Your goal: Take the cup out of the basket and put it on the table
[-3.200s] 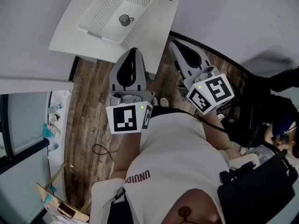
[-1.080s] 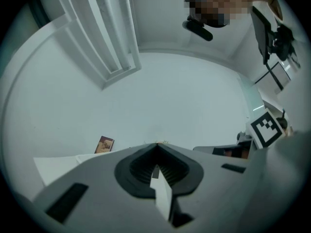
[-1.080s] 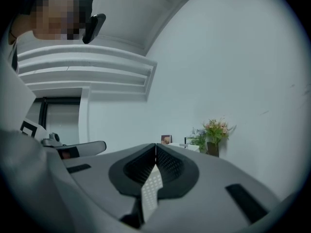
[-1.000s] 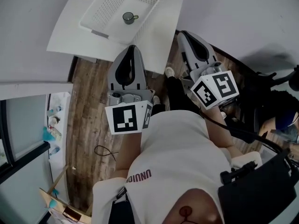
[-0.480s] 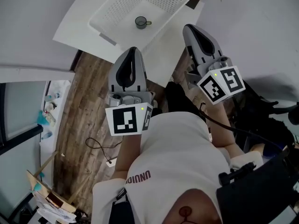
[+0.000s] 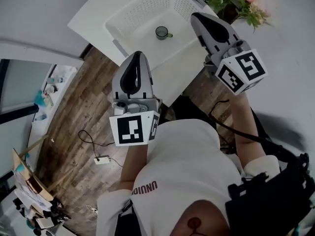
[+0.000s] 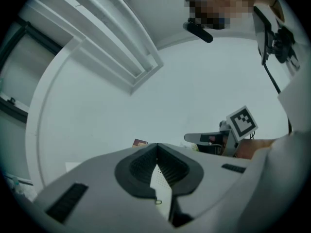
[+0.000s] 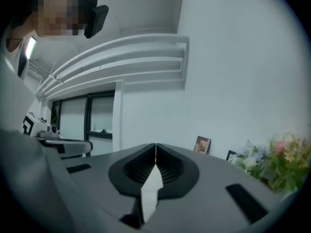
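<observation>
A small dark green cup (image 6: pixel 161 32) stands upright on the bottom of the white perforated basket (image 6: pixel 142 11), which rests on a white table (image 6: pixel 93 18). My left gripper (image 6: pixel 138 54) is shut and empty, its tips over the table's near edge, short of the basket. Its own view shows the jaws (image 7: pixel 156 145) closed, with a sliver of the basket (image 7: pixel 158 178) between them. My right gripper (image 6: pixel 196 15) is also shut and empty, held over the basket's right rim, to the right of the cup. In the right gripper view the tips (image 8: pixel 155 145) meet.
A bunch of flowers (image 6: pixel 236 1) stands at the table's back right, close to the right gripper. A picture frame (image 8: pixel 202 144) leans against the wall. Below the table lie a wooden floor (image 6: pixel 83 112) and a cable with a plug (image 6: pixel 101 159). Clutter sits at the lower left (image 6: pixel 29 191).
The table and basket have come closer and shifted right in the head view. The right gripper has moved forward and up to the basket's right rim. Both grippers stay shut.
</observation>
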Motion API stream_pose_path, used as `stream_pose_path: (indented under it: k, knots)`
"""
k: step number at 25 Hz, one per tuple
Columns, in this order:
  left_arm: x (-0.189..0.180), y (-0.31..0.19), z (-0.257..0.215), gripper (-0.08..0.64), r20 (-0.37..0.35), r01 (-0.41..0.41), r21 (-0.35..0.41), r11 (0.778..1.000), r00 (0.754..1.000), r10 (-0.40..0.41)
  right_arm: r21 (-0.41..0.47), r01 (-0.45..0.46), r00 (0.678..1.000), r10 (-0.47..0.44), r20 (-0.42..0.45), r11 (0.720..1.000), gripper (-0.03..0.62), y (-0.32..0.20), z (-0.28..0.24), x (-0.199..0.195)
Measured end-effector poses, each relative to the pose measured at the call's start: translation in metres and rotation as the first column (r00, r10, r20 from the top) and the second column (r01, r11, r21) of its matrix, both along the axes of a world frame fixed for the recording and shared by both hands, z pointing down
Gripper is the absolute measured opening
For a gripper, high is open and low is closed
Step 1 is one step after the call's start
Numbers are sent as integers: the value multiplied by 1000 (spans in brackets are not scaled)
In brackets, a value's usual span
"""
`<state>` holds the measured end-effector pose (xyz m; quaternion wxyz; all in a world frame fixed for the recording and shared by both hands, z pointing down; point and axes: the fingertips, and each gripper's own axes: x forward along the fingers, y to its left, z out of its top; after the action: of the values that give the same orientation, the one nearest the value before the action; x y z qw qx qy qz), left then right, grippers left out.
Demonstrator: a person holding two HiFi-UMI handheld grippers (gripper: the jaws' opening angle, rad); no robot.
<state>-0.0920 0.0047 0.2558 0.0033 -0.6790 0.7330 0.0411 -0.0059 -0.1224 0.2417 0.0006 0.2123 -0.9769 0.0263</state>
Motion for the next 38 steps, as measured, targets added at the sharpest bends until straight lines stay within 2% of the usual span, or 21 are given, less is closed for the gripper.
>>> stream_pose_path:
  k: [5,8,11,17,22,28,32,34,36,38]
  knots:
    - [-6,-6,-1,12,9,103,-29,994,995,-103,43,167,980,-160,-121,985,18,-27,6,-38]
    - [3,-10,3,12,23,119,-44,992,993,-118,43,256,955,-246,-167,966,18,-34,18,-53]
    - [13,-11,5,12,20,140,-53,989,990,-140,34,334,922,-319,-219,942,20,-38,31,-63]
    - [18,-14,3,12,0,237,-61,970,971,-237,3,462,842,-437,-316,887,20,-44,52,-85]
    - [22,-14,7,12,-16,293,-73,953,955,-295,-19,534,769,-495,-404,845,20,-48,80,-101]
    - [16,-13,9,12,-7,320,-83,944,947,-322,-85,574,684,-534,-497,814,21,-47,115,-112]
    - [11,-18,9,12,7,306,-92,948,952,-306,-104,584,655,-543,-526,805,27,-49,124,-119]
    - [9,-21,9,12,6,290,-95,952,957,-291,-120,598,621,-553,-556,793,45,-46,132,-122]
    - [6,-24,11,12,8,272,-105,956,962,-273,-148,611,580,-567,-585,778,104,-43,142,-125]
    - [4,-28,13,12,17,250,-115,961,968,-249,-167,617,549,-573,-608,769,106,-42,150,-127]
